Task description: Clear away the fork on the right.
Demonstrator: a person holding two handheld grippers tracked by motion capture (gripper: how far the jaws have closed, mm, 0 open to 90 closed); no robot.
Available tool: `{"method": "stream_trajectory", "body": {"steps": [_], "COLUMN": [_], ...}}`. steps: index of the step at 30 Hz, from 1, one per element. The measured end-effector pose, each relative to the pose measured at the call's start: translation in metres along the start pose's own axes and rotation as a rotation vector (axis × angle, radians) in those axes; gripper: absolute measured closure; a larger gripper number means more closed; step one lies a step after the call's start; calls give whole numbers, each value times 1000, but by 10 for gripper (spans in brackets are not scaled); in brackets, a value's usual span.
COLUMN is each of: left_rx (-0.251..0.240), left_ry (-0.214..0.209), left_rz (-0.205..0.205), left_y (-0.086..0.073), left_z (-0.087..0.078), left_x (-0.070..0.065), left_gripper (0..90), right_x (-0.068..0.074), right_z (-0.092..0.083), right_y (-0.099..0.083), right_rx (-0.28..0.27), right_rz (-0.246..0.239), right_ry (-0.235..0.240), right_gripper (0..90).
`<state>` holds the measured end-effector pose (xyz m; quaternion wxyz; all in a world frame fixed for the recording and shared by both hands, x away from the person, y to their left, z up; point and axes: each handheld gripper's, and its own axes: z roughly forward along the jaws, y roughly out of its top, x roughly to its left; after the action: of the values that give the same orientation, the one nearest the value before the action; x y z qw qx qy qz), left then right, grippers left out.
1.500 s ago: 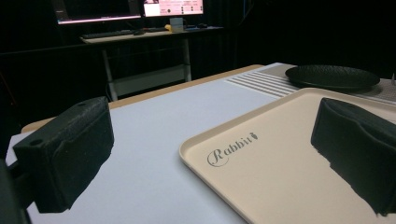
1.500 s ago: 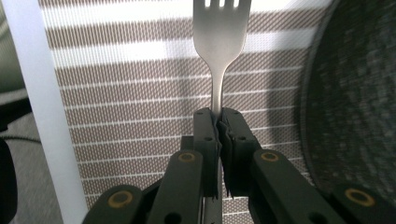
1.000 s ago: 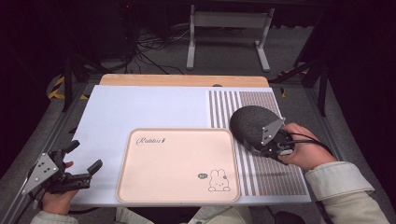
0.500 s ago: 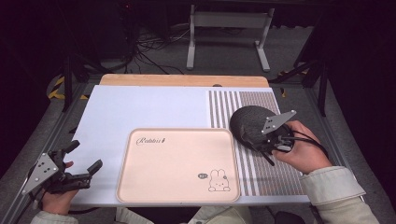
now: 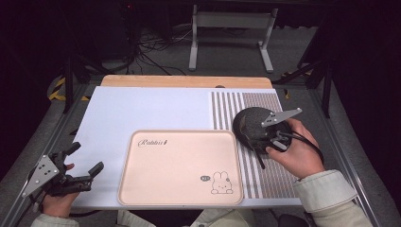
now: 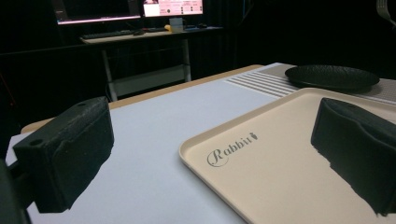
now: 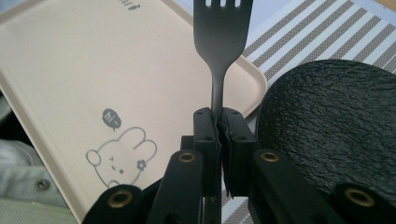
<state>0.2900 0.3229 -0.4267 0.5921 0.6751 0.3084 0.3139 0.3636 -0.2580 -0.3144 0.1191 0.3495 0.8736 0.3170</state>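
Matte black, the fork point(image 7: 219, 42) stands straight up out of the right tool point(image 7: 218, 122), whose jaws are pinched together on its thin handle; its tines point away over the near right corner of a tray point(image 7: 70, 74). That tray is smooth beige plastic with rounded corners and a raised lip, printed with a small rabbit drawing point(image 7: 122, 154) and a speech bubble. Just beside the right tool on its other side lies a round black plate point(image 7: 336, 121) with a rough, pebbled surface, resting on a placemat point(image 7: 322, 28) of grey and white stripes. In the high view the right tool point(image 5: 274, 139) sits over the plate's near edge, the hand point(image 5: 295, 153) behind it. The left tool point(image 5: 80, 163) is held at the counter's point(image 5: 142, 109) near left edge with its blocky black jaws spread wide, the tray's script-lettered corner just ahead between them. Beyond it the counter is a pale, flat sheet with a wooden strip point(image 5: 187, 81) at the far edge.
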Motion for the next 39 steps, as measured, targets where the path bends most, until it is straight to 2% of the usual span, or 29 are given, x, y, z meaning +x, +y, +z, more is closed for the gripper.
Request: {"method": "stream_trajectory", "body": {"steps": [1,2,8,11,14,15,21,25,29,36,39], "left_rx": [-1,-2,-1,0,-2,-3,-4,-4,-4,-4,-4], "left_ry": [0,1,0,0,2,3,2,2,0,-1,-1], "left_rz": [2,-1,-1,-1,-1,-1,-2,-2,-2,-1,0], "left_y": [0,0,0,0,0,0,0,0,0,0,0], "left_z": [0,0,0,0,0,0,0,0,0,0,0], "left_x": [0,0,0,0,0,0,0,0,0,0,0], "left_gripper": [1,1,1,1,1,1,1,1,1,1,1], "right_x": [3,5,11,17,25,28,38,41,43,46,47], "right_z": [1,2,5,7,11,13,29,38,47,59,66], "right_y": [3,5,11,16,20,21,28,32,33,34,35], "right_rx": [-11,-11,0,8,6,19,73,98,125,164,192], "right_rz": [36,52,87,123,198,206,198,216,273,270,294], "right_ry": [-8,-15,-21,-27,-31,-44,-70,-80,-85,-82,-78], "right_gripper": [860,860,860,860,860,860,860,860,860,860,859]}}
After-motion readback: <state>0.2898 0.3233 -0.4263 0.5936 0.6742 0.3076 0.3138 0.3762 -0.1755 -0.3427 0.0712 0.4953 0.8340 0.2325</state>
